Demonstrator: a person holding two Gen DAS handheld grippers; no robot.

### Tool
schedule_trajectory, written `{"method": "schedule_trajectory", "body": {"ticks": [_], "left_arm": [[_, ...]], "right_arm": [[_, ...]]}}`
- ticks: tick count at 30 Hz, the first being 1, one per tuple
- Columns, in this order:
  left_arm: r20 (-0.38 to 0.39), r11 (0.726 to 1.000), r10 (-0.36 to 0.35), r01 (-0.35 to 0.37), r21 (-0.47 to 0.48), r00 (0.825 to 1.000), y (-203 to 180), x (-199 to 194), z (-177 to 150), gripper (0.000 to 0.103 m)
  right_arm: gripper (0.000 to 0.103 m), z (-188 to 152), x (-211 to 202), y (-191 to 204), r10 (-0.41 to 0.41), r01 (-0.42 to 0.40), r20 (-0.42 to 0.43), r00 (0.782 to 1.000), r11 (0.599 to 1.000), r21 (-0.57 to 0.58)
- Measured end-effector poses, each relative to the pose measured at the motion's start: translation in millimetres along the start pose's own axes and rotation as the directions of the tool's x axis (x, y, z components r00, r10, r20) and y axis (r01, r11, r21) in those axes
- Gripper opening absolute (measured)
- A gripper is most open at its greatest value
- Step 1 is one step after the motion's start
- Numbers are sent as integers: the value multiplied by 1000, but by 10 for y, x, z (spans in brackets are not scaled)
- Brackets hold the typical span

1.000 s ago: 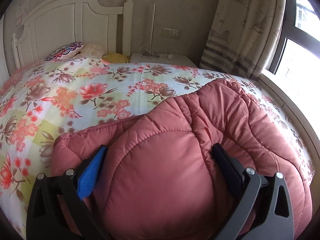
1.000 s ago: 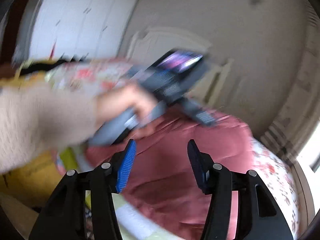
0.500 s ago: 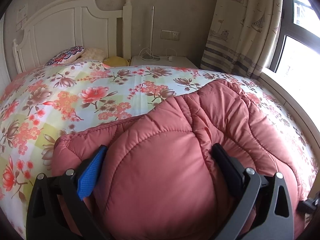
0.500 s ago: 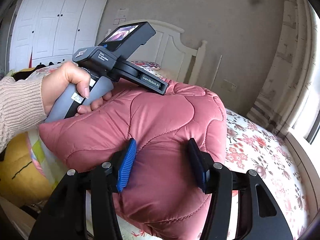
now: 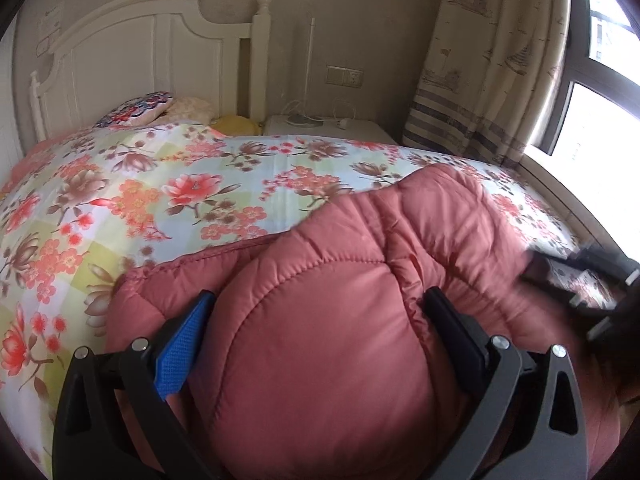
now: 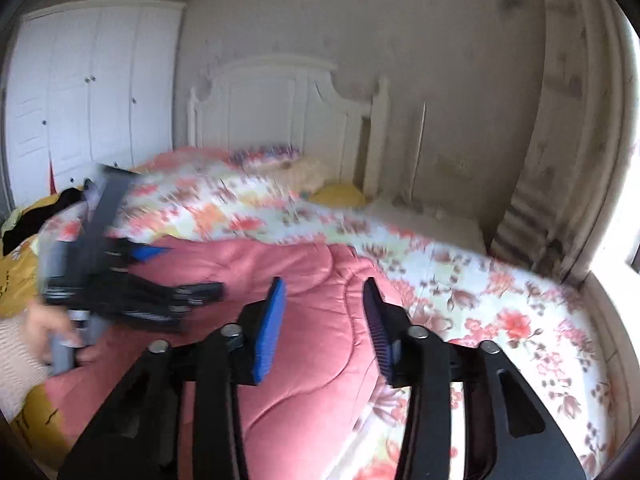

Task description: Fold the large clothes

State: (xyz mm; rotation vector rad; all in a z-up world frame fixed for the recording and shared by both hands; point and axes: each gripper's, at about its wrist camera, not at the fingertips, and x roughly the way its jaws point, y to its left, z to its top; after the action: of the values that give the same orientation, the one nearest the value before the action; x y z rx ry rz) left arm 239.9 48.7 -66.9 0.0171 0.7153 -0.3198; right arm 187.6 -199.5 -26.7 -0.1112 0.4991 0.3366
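Observation:
A pink quilted padded jacket (image 5: 320, 344) lies bunched on the floral bedspread (image 5: 168, 196). In the left wrist view my left gripper (image 5: 320, 304) is wide open, its fingers on either side of a puffy bulge of the jacket, pressing into it. In the right wrist view the jacket (image 6: 304, 364) lies on the near part of the bed, and my right gripper (image 6: 324, 288) is open and empty just above it. The left gripper (image 6: 120, 276) shows blurred at the left of that view, held in a hand. The right gripper shows blurred at the left wrist view's right edge (image 5: 592, 280).
A white headboard (image 5: 132, 64) and pillows (image 5: 148, 108) are at the far end. A white nightstand (image 5: 328, 130) stands beside the bed, with a curtain (image 5: 488, 60) and window to the right. White wardrobes (image 6: 88, 92) and a yellow item (image 6: 16, 276) are to the left.
My right gripper has swung fast from close against the jacket to above it, facing the headboard. The jacket now lies lower and flatter. The left gripper still straddles the same bulge.

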Motion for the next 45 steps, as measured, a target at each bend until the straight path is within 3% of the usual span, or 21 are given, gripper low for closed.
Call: {"method": "schedule_trajectory", "body": {"ticks": [1, 3, 6, 10, 14, 15, 17, 18, 19, 23, 27, 30, 32, 34, 35, 38, 41, 45], "left_arm": [[-2, 1000, 0, 0, 1, 1000, 1, 6, -4, 101], [2, 1000, 5, -5, 6, 1000, -11, -2, -7, 101], [3, 1000, 5, -5, 8, 1000, -13, -3, -2, 101], [8, 1000, 6, -6, 8, 1000, -9, -6, 1, 101], [6, 1000, 5, -5, 8, 1000, -4, -3, -1, 101], [5, 1000, 5, -5, 7, 1000, -1, -1, 0, 101], [-3, 1000, 10, -10, 8, 1000, -2, 13, -3, 101], [-1, 1000, 10, -10, 12, 1000, -6, 9, -4, 101], [1, 1000, 11, -11, 14, 1000, -10, 7, -5, 101], [4, 1000, 19, -19, 22, 1000, -22, 7, -5, 101], [8, 999, 24, -24, 21, 1000, -23, -2, -8, 101], [5, 999, 27, -27, 20, 1000, -23, 3, -8, 101], [-3, 999, 31, -31, 21, 1000, -20, 17, -2, 101], [-5, 999, 34, -34, 26, 999, -26, 19, -2, 101], [-4, 999, 35, -35, 26, 999, -26, 19, -2, 101], [-4, 999, 38, -38, 26, 999, -24, 19, -2, 101], [-5, 999, 35, -35, 26, 999, -16, 25, 3, 101], [-6, 999, 35, -34, 26, 999, -13, 19, -3, 101]], "right_arm": [[37, -87, 283, -27, 46, -45, -106, 993, 999, 7], [36, -257, 507, -25, 96, -94, -169, 981, 995, 18], [36, -240, 476, -81, 121, -115, -165, 979, 992, 48], [36, 74, 416, -119, 57, -61, -137, 989, 998, -29], [36, 464, 729, -279, 35, -37, -128, 991, 999, -16], [36, 490, 874, -322, 51, -52, -151, 987, 999, 2], [36, 394, 1275, -305, 99, -102, -287, 953, 995, 4], [36, 261, 1466, -253, 81, -97, -363, 928, 995, -28], [36, 156, 1538, -209, 59, -86, -368, 928, 995, -57], [36, 158, 1412, -333, 73, -72, -317, 946, 997, 15], [36, 375, 1304, -418, 11, -9, -258, 966, 1000, 10], [36, 504, 1359, -523, 23, -5, -223, 975, 996, 84], [36, 465, 1564, -491, 29, -10, -290, 957, 998, 68], [36, 285, 1826, -387, -23, 20, -409, 912, 1000, -11], [36, 209, 1860, -382, -19, 17, -412, 911, 1000, -8], [36, 188, 1715, -546, 13, 22, -372, 928, 996, 90], [36, 226, 1407, -619, -5, 46, -312, 950, 991, 124], [36, 264, 695, -454, 59, -31, -184, 981, 988, 149]]}}
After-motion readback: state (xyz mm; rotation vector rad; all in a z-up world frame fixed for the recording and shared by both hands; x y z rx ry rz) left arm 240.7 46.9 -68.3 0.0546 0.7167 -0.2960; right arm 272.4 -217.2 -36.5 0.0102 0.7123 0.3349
